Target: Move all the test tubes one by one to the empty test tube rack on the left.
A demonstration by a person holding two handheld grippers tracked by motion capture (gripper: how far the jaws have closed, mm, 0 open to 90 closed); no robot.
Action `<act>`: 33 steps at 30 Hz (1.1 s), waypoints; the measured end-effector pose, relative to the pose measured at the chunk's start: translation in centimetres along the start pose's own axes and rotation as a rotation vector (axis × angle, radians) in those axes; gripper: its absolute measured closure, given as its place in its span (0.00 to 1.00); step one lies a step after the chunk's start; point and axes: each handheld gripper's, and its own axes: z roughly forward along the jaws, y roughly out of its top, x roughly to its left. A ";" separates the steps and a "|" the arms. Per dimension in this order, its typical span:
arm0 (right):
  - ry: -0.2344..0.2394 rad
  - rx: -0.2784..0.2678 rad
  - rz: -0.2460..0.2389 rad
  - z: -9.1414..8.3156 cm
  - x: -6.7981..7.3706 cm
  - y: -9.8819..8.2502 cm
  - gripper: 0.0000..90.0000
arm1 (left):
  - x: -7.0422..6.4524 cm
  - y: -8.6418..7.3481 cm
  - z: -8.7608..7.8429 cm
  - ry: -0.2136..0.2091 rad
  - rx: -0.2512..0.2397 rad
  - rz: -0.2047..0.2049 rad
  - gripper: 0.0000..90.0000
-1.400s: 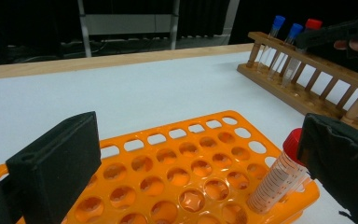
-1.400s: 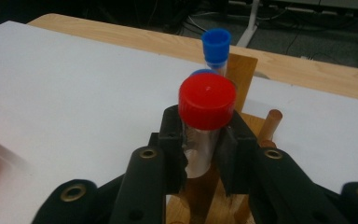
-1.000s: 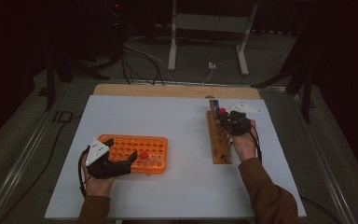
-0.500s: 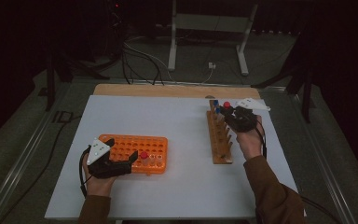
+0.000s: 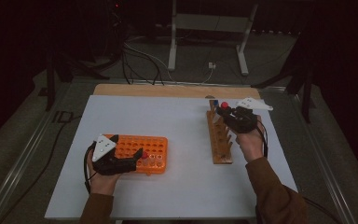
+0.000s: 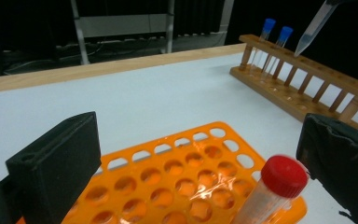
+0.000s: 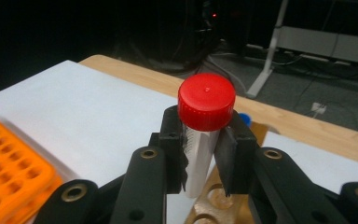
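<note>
Above the table [image 5: 182, 186], in the high view, the right gripper [image 5: 226, 113] hangs over the far end of the wooden rack [image 5: 220, 140]; the left gripper [image 5: 127, 157] rests at the orange rack [image 5: 156, 148]. From the left gripper view, its jaws stand wide apart, a red-capped tube [image 6: 272, 191] in the orange rack between them, untouched. Along the right gripper view, the jaws clamp a red-capped tube [image 7: 204, 135], clear of the holes below.

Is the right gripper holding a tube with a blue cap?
No, the right gripper is clamped on a clear tube whose cap is red, as the right gripper view shows.
</note>
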 end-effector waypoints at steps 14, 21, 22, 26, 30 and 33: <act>0.107 0.027 -0.001 0.3 2.5 -0.2 0.83 | -1.9 1.9 2.0 -0.061 0.003 0.025 0.01; 0.156 0.045 -0.024 0.6 4.2 -0.2 0.83 | -2.6 2.2 2.6 -0.086 0.000 0.034 0.01; 0.164 0.048 -0.027 0.6 4.4 -0.1 0.83 | -2.7 2.3 2.7 -0.089 0.001 0.037 0.01; 0.190 0.054 -0.041 0.7 5.3 -0.1 0.83 | -3.1 2.4 3.0 -0.101 0.004 0.053 0.01; 0.211 0.063 -0.057 0.9 6.2 0.0 0.83 | -3.4 2.6 3.2 -0.108 0.002 0.059 0.01; 0.229 0.068 -0.059 0.9 6.8 0.1 0.83 | -3.7 2.6 3.4 -0.111 0.005 0.069 0.01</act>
